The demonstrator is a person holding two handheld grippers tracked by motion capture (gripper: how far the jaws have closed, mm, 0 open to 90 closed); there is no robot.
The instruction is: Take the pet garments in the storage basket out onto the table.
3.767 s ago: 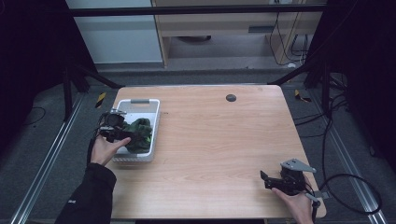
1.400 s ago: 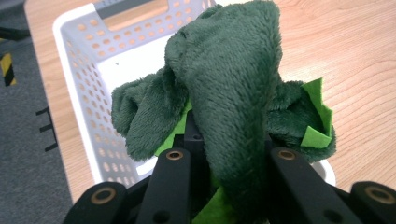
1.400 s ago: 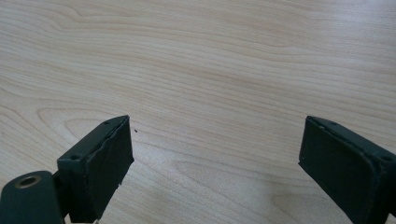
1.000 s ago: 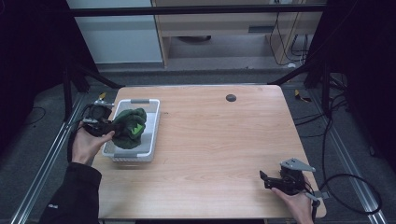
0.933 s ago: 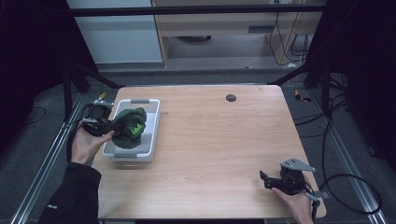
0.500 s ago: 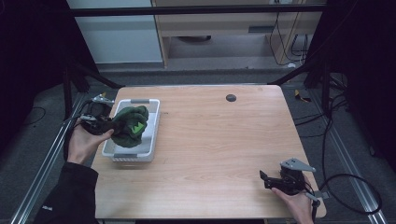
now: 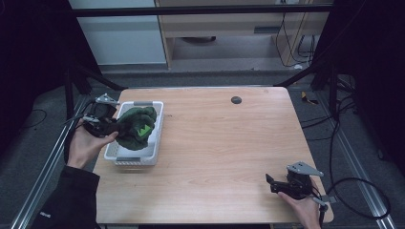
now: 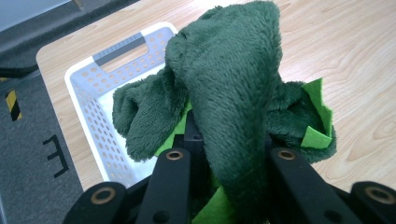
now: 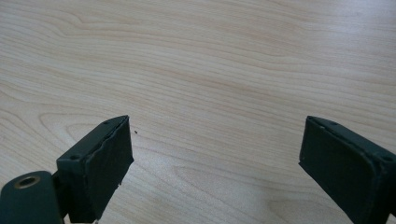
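A dark green plush toy with bright green felt parts hangs above a white perforated basket at the table's left side. My left gripper is shut on the green plush toy, which drapes over both black jaws in the left gripper view and hides their tips. The basket lies below and behind the toy. My right gripper rests low near the table's front right corner, open, with bare wood between its fingers.
A small dark round disc sits on the far middle of the wooden table. A cable trails off the right gripper over the table's right edge. Dark floor and metal rails surround the table.
My left gripper has lifted the plush toy up out of the basket and drawn it back toward the table's left edge. The right gripper has stayed put.
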